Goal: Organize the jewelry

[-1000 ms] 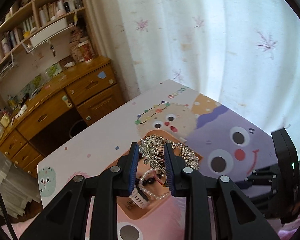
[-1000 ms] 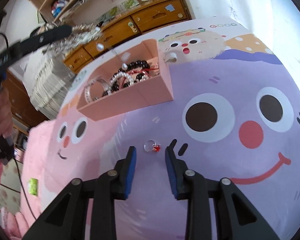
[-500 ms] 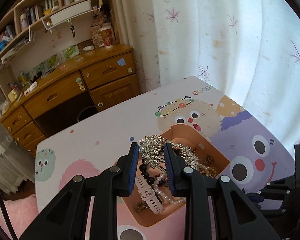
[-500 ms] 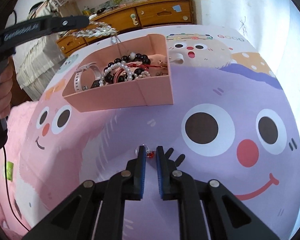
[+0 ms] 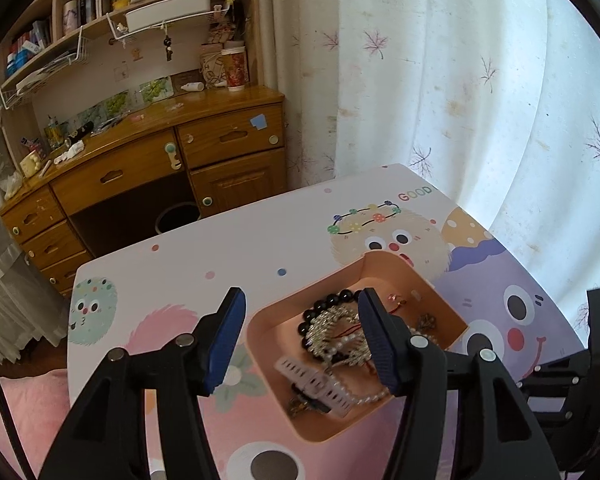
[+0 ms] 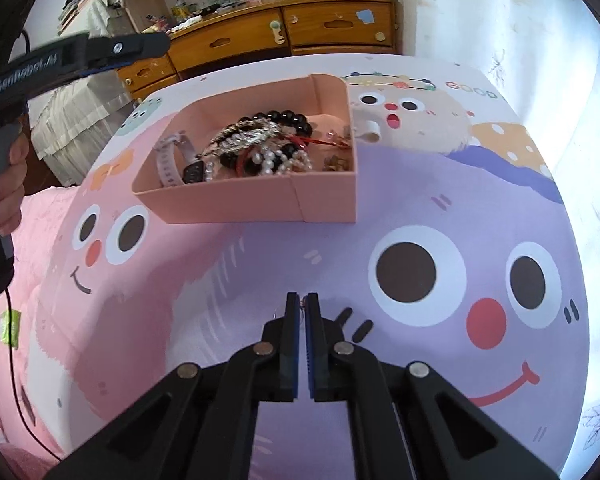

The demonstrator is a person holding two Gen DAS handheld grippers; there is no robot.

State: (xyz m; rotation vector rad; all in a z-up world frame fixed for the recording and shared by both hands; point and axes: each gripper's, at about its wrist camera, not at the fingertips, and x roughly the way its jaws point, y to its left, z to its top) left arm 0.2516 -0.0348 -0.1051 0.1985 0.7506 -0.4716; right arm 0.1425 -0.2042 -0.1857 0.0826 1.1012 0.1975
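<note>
Pink box [image 6: 260, 200] holding most pcs; L gripper [image 5: 300, 336] hanging spread, empty; R gripper [image 6: 303, 308] pinching last ring [image 6: 301, 302].

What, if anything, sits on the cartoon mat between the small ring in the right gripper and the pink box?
Nothing visible does. The right gripper is shut on the ring, and only bare mat lies between it and the pink box. The near wall must be cleared; the open left gripper hovers above.
</note>
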